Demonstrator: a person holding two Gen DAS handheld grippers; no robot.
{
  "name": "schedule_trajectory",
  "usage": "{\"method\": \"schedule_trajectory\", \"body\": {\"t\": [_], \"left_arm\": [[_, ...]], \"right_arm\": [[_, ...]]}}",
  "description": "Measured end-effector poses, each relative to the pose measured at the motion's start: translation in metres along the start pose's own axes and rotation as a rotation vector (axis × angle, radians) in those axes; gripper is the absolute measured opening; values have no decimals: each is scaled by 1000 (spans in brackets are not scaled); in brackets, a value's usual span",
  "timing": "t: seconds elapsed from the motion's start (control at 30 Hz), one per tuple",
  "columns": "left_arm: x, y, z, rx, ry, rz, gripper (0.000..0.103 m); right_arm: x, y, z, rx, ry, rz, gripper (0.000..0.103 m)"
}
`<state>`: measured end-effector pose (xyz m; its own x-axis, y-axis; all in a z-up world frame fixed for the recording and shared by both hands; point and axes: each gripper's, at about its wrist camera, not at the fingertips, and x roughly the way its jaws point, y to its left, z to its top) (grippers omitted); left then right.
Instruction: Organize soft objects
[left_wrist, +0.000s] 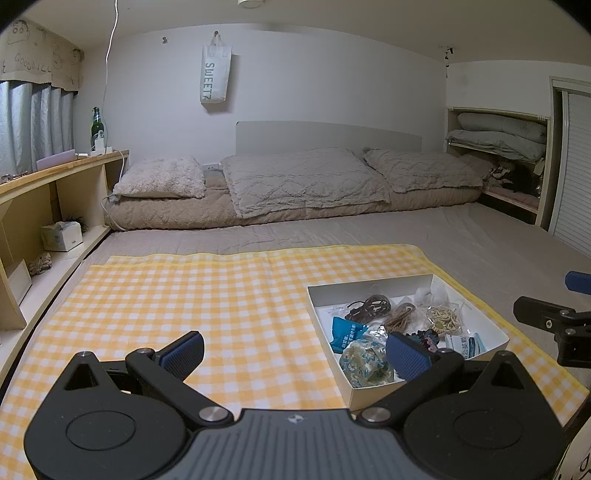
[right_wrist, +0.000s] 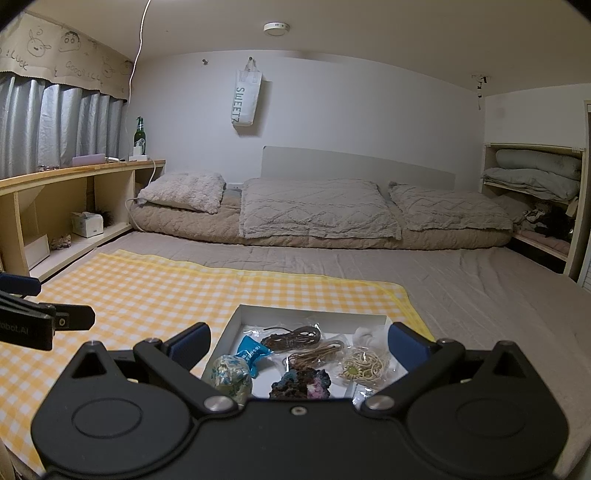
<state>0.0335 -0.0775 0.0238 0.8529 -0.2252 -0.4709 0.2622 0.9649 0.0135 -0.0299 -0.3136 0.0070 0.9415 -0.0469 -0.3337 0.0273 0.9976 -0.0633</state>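
Observation:
A shallow white box (left_wrist: 406, 282) (right_wrist: 236, 325) sits on a yellow checked cloth (left_wrist: 184, 295) (right_wrist: 147, 291). In it lie a floral fabric pouch (left_wrist: 364, 363) (right_wrist: 231, 374), a blue packet (left_wrist: 345, 332) (right_wrist: 249, 350), a dark cord coil (left_wrist: 369, 308) (right_wrist: 291, 338), a tan cord coil (right_wrist: 314, 354), a cream string bundle (left_wrist: 443, 317) (right_wrist: 364, 365) and a dark crocheted piece (right_wrist: 301, 384). My left gripper (left_wrist: 295, 356) is open and empty at the box's near left corner. My right gripper (right_wrist: 299, 345) is open and empty above the box's near side.
The cloth lies on a grey bed sheet (right_wrist: 461, 288). Pillows (left_wrist: 303, 181) and a rolled quilt line the far wall. A wooden shelf (left_wrist: 55, 192) with a tissue box and a green bottle (left_wrist: 96, 127) runs along the left. Folded bedding fills a cupboard (right_wrist: 532, 177) at right.

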Motion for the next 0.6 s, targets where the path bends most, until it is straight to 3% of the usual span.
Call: {"method": "schedule_trajectory", "body": {"t": [0.6], "left_arm": [[2,1,-4,-1,6,-5,103]], "right_arm": [[0,2,0,-7,2,13,103]]}}
